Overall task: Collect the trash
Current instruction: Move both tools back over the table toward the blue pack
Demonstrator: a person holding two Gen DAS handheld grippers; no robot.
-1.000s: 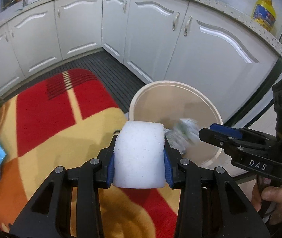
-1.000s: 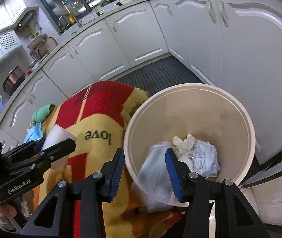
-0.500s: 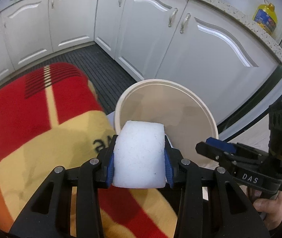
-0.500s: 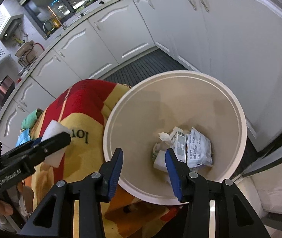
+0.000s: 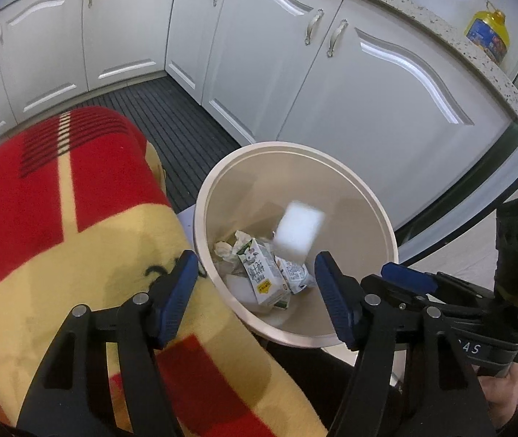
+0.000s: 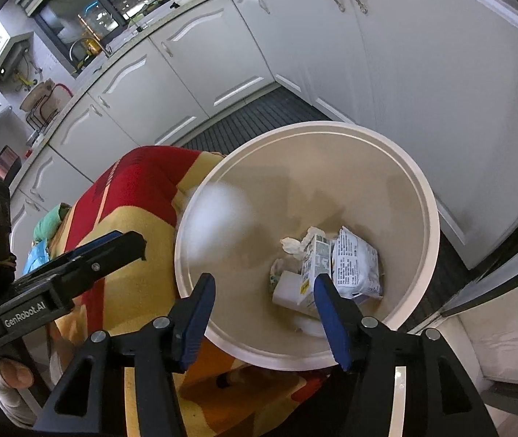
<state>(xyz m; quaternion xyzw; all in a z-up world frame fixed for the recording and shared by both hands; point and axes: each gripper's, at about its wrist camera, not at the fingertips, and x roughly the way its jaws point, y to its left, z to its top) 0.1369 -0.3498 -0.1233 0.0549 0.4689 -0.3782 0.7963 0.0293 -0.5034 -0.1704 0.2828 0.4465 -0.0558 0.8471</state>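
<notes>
A white foam block is in mid-air, blurred, falling inside the beige round bin. It also shows as a white blur in the right wrist view. My left gripper is open and empty over the bin's near rim. My right gripper is open and empty over the bin. At the bin's bottom lie a milk carton, a snack packet and crumpled tissue.
A red and yellow blanket covers the surface left of the bin. White kitchen cabinets stand close behind. A dark ribbed mat covers the floor. A green cloth and a blue packet lie at the blanket's far end.
My left gripper has opened and let go of the white foam block, which now falls into the bin. Both grippers have moved closer over the bin.
</notes>
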